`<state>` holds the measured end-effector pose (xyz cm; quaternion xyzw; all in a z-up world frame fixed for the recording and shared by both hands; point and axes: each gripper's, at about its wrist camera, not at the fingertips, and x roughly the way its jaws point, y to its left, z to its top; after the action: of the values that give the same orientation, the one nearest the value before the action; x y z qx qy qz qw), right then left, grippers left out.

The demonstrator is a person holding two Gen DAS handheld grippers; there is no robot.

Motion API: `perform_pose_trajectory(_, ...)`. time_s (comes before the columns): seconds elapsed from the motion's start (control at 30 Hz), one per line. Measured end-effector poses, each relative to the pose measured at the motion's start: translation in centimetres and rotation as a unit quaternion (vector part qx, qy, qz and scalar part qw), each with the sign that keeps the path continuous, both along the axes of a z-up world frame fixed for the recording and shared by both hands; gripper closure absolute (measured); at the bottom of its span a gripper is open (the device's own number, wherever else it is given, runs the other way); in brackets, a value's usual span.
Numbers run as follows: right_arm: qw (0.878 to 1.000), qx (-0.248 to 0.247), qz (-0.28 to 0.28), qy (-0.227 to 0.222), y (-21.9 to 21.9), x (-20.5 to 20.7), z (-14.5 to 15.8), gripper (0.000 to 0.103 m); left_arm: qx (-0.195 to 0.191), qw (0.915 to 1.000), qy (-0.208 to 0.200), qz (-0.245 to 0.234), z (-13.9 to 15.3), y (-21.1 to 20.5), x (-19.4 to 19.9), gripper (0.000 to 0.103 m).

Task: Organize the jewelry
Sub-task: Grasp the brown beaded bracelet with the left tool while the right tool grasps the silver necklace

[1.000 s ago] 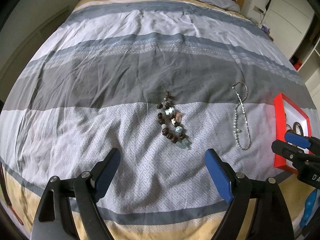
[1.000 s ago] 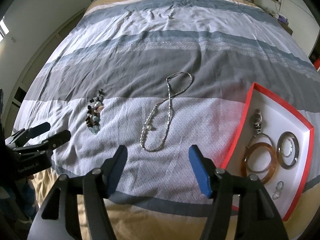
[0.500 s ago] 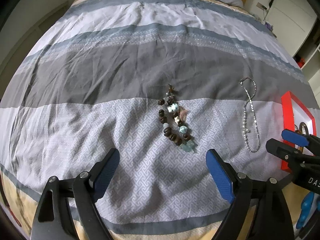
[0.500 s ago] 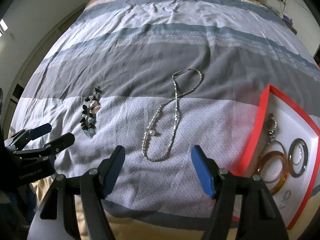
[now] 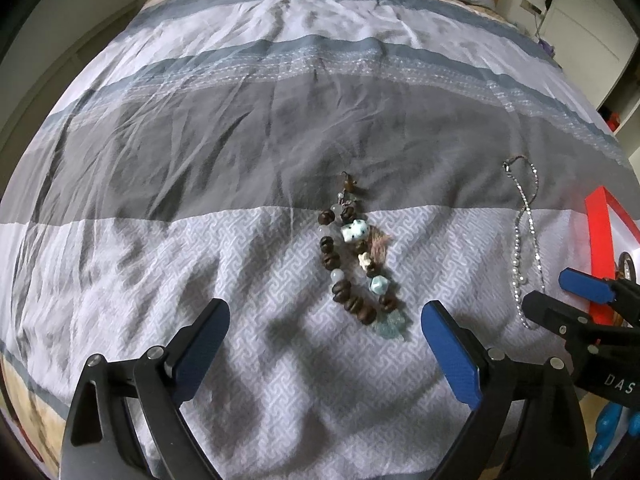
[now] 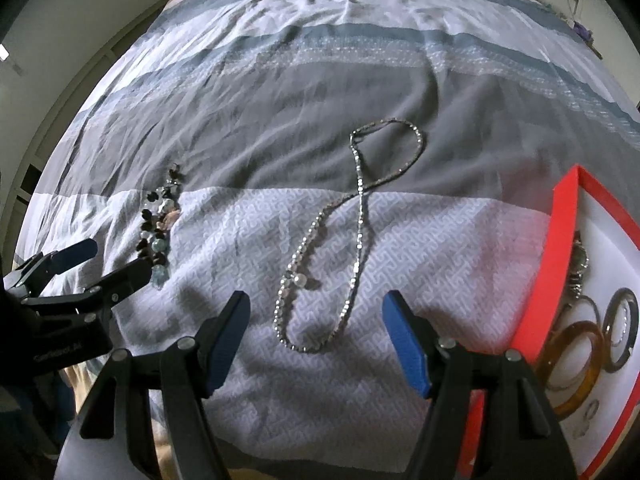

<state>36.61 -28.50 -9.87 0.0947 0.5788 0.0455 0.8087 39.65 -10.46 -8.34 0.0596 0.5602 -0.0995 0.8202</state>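
The left claw stood wide open and held nothing; the brown wooden and pale turquoise bead bracelet lay just ahead of its blue-padded fingers, nearer the right-hand one. The right claw also gaped wide and empty, with the lower loop of the long silver bead necklace lying between and just beyond its tips. To that claw's right sat a red-rimmed white tray, cut off by the frame edge, holding an amber bangle and a dark ring bangle; the smaller pieces beside them were hard to make out. All of it rested on a wrinkled bed cover striped grey, white, blue and tan. Farther off stood a white cabinet.
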Motion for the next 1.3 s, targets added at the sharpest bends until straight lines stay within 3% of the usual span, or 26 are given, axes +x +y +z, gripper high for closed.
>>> perform_pose_trajectory(0.67,1.0,0.008,-0.007,0.013,-0.1,1.2,-2.0,0.04,0.015,0.9999,-0.003,-0.005,-2.9,-1.6,2.4,0.008)
perform_pose_trajectory(0.87,1.0,0.012,-0.015,0.012,-1.0,1.3,-1.9,0.056,0.011,0.9999,-0.002,-0.002,-3.3,-1.7,2.9,0.008)
perform_pose_trajectory(1.2,1.0,0.016,-0.015,0.007,-1.0,2.1,-2.3,0.072,-0.024,0.9997,0.007,-0.008,-3.5,-1.0,3.2,0.024)
perform_pose_trajectory(1.3,0.999,0.027,-0.02,0.008,-0.9,2.3,-2.3,0.084,-0.033,0.9994,0.012,-0.001,-3.5,-0.8,3.5,0.029)
